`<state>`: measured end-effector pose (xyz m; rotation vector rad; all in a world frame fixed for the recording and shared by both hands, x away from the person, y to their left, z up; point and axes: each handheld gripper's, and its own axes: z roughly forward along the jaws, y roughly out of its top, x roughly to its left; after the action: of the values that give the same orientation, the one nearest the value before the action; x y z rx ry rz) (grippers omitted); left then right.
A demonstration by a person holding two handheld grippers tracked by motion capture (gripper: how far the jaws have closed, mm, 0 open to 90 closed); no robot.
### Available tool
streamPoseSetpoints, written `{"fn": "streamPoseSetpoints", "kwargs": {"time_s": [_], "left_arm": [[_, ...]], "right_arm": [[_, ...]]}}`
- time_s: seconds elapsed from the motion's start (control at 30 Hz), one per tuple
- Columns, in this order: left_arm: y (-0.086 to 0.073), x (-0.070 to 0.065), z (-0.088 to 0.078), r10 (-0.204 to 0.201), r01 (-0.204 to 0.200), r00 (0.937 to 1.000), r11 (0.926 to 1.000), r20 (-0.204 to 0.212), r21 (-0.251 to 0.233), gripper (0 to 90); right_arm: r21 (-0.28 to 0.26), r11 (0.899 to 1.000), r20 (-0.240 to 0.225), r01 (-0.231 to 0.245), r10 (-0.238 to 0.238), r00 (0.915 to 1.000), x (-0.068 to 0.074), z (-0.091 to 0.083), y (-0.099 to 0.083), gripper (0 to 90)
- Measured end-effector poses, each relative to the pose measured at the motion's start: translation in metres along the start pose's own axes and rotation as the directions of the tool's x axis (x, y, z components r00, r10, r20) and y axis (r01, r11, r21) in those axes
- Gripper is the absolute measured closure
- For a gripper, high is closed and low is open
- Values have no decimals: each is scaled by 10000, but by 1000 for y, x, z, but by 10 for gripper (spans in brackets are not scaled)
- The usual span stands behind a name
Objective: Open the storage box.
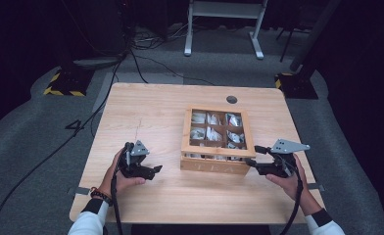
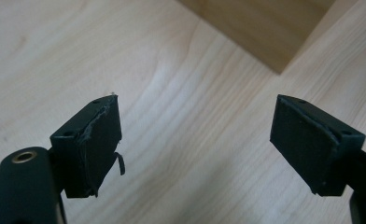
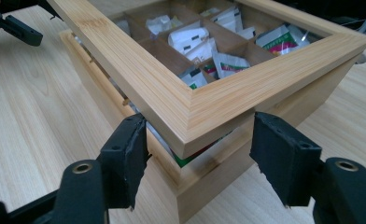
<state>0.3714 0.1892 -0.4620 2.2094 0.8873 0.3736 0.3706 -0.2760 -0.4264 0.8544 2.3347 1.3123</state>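
- The tea box [image 1: 214, 142] stands on the table [image 1: 156, 112], right of its middle, its front wall toward the person. Its framed lid [image 3: 190, 100] has a window pane, through which the compartments of tea bags [image 3: 190, 39] show.
- In the right gripper view the lid's near corner stands lifted off the box's body, with a gap under it; the far edge looks hinged, though the hinge itself cannot be made out.
- The right tongs [image 3: 197, 154] straddle that raised corner. Their jaws stand fairly wide, one on either side of the corner; I cannot tell for sure whether a pad touches the wood.
- The left tongs [image 2: 195, 140] hang left of the box, well apart from it, above bare table. Their jaws are spread with nothing between them.
- Handling, as I judge it: the box is stiff wood, moderately heavy for its size, and smooth enough to slide on the table when the lid is pushed. The lid is rigid at the frame, but the pane is probably the fragile part.
- Best hold: the wooden frame at the front corner or front edge, never the pane. A pad under the frame's lip gives lift without squeezing hard.
- The left tongs could steady the box's left wall, so the body stays put while the lid swings.
- The tea bags are light and loose; a tipped box would spill them.
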Motion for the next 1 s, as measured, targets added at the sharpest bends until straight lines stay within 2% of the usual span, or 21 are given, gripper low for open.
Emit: {"fn": "streamPoseSetpoints", "kwargs": {"time_s": [0.03,0.1,0.2,0.23,0.37,0.67,0.7,0.77,0.83,0.87,0.9,1.0], "left_arm": [[3,-1,-1,121,-122,9999,9999,-106,-46,170],[12,-3,-2,229,-231,9997,9990,-59,-378,171],[25,-7,-1,411,-414,9991,9972,-62,-619,172],[29,-9,-1,552,-565,9983,9951,-172,-817,175],[47,-16,1,850,-856,9963,9875,-105,-1320,193],[80,-26,13,1443,-1474,9890,9758,-311,-1613,233],[82,-27,14,1604,-1642,9864,9723,-357,-1662,235],[86,-31,13,2098,-2203,9747,9605,-776,-1703,260],[89,-30,12,2198,-2247,9744,9585,-469,-1754,257],[90,-30,13,2234,-2276,9738,9575,-435,-1770,257],[91,-30,13,2400,-2438,9698,9539,-430,-1747,259],[94,-30,14,2538,-2566,9665,9511,-385,-1717,257]], "right_arm": [[-38,10000,9,-11,11,10000,0,-1,1,366],[-91,9999,-8,-49,49,10000,-1,-1,2,363],[-135,9999,18,-86,86,10000,-1,-1,4,355],[-138,9998,35,-122,123,9999,-1,-1,5,353],[-188,9996,46,-203,204,9998,-1,-1,7,341],[-509,9972,-57,-552,550,9985,-5,-5,14,336],[-499,9973,-60,-534,532,9986,-5,-5,15,336],[-517,9976,9,-459,460,9989,-5,-5,16,340],[-661,9969,140,-438,448,9989,-4,-6,17,346],[-661,9969,140,-438,448,9989,-4,-6,17,346],[-676,9969,152,-415,426,9990,-4,-6,17,347],[-677,9967,162,-452,464,9988,-3,-6,18,345]]}}
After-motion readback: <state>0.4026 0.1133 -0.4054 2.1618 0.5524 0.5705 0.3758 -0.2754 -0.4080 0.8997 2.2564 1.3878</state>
